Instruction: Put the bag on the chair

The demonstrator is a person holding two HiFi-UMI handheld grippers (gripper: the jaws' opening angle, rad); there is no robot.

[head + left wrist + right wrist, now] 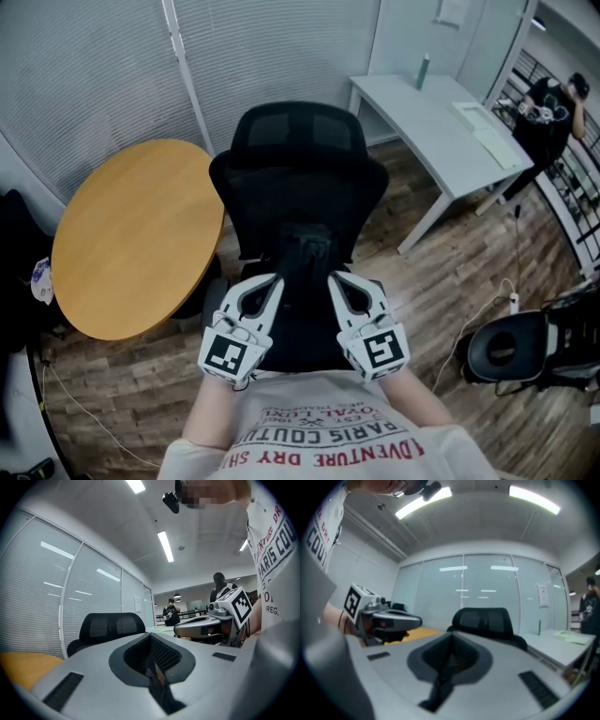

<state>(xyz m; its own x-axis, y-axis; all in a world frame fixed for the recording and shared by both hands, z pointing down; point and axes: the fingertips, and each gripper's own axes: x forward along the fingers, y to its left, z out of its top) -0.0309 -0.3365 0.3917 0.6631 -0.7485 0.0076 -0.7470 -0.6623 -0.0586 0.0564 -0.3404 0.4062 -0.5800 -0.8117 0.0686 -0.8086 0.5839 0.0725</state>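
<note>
Your left tongs (pixel 273 281) and right tongs (pixel 335 279): both pinched together, nothing visible in them | black fabric bag (pixel 307 247): probably the dark lump between them at 12 o'clock, on the black mesh office chair (pixel 300 178) | equally near both; long axis unreadable, black on black.

Wood-plank floor (pixel 450 281), black office chair (pixel 300 178) on it, round table (pixel 136 234) beside, white desk (pixel 441 122) behind
</note>
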